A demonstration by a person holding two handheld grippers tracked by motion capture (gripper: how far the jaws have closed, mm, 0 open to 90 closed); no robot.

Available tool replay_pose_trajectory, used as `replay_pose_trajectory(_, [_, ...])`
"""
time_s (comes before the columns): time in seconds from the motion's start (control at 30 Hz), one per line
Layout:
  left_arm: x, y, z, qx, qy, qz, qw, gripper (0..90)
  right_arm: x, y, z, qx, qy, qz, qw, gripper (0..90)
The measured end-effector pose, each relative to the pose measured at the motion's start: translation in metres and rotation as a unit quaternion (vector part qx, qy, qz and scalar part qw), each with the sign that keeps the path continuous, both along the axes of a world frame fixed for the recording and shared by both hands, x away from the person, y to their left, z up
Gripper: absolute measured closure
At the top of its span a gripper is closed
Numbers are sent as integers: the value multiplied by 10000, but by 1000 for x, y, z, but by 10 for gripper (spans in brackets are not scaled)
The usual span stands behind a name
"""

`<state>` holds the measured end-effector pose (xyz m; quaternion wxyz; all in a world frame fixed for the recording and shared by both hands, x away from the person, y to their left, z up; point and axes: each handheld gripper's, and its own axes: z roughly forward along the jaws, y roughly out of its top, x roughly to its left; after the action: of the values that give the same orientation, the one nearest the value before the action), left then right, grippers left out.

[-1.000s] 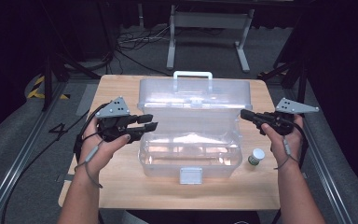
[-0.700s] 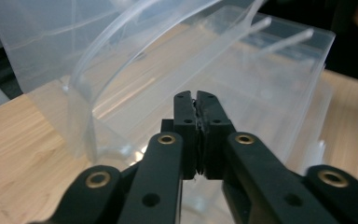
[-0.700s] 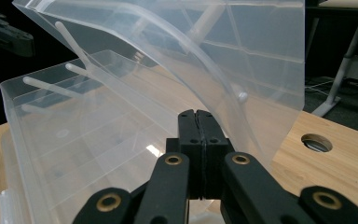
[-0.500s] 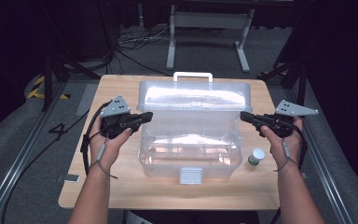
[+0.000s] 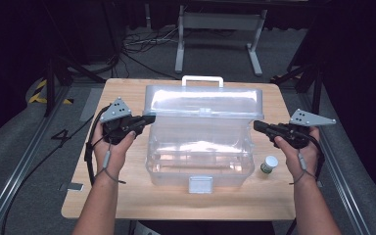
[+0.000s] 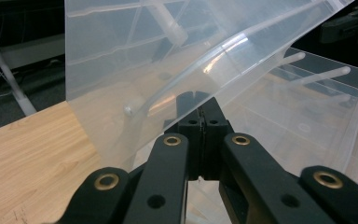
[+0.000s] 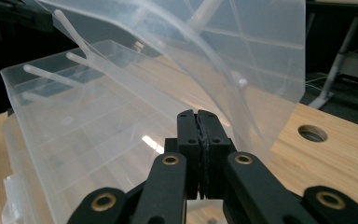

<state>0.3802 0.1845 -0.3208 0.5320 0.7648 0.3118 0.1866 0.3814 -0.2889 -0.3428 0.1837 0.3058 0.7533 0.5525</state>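
A clear plastic storage box (image 5: 198,161) stands mid-table with its lid (image 5: 205,100) tilted up and a white handle (image 5: 202,78) on the far side. My left gripper (image 5: 152,119) is level at the lid's left end. Its jaws are shut, and the left gripper view shows their tip (image 6: 196,100) tucked behind the lid's hazy rim (image 6: 135,60). Nothing visible sits between the pads. My right gripper (image 5: 255,125) mirrors it at the lid's right end. Its jaws (image 7: 198,116) are pressed together just short of the lid (image 7: 242,46).
A small white-capped bottle with a green label (image 5: 269,164) stands on the wooden table (image 5: 127,196) right of the box. A white latch (image 5: 200,184) hangs at the box's front. The table has a round hole (image 7: 312,133). Cables and a metal stand sit beyond the far edge.
The left gripper's jaws stood apart a second ago and are now together at the lid's left end. The right gripper and the box look unchanged.
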Motion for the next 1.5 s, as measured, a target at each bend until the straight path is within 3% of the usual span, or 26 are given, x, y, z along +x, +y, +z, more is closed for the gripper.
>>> replay_pose_trajectory(0.17, [2,1,3,21,40,-21,10000,900,-12,-3,2,-326,-4,-225,9992,886])
replay_pose_trajectory(0.33, [5,1,5,-13,58,-54,10000,900,-18,-9,3,-346,-99,-584,9976,798])
replay_pose_trajectory(0.4, [6,1,5,-13,54,-60,10000,900,-19,-11,2,-233,-88,-725,9971,764])
replay_pose_trajectory(0.57, [6,2,7,44,77,-84,9999,900,-18,-4,2,-295,-139,-977,9947,701])
replay_pose_trajectory(0.67, [7,3,7,-103,131,-210,9996,900,-16,0,4,-254,-276,-1152,9926,655])
replay_pose_trajectory(0.73, [7,3,7,-124,133,-220,9996,900,-13,2,2,-174,-528,-1322,9897,662])
replay_pose_trajectory(0.83, [7,3,7,-120,133,-220,9996,900,-8,4,0,-187,-567,-1192,9911,651])
replay_pose_trajectory(0.87, [7,4,7,-93,120,-202,9997,900,-3,9,-4,-289,-642,-1349,9884,631])
replay_pose_trajectory(0.93, [6,5,7,-59,122,-206,9997,900,-1,12,-3,-312,-640,-1421,9873,624])
replay_pose_trajectory(1.0, [6,6,8,-50,126,-188,9997,900,-1,16,-2,-272,-625,-1369,9882,604])
replay_pose_trajectory(1.13, [7,6,9,-3,134,-200,9997,900,0,24,3,-379,-693,-1560,9846,584])
replay_pose_trajectory(1.23, [9,5,11,42,106,-194,9997,900,2,31,8,-308,-615,-1798,9813,554])
replay_pose_trajectory(1.33, [11,3,11,134,78,-218,9996,900,4,39,13,-454,-732,-2044,9751,544])
replay_pose_trajectory(1.5, [12,2,11,179,88,-253,9995,900,5,46,16,-444,-766,-2435,9658,537])
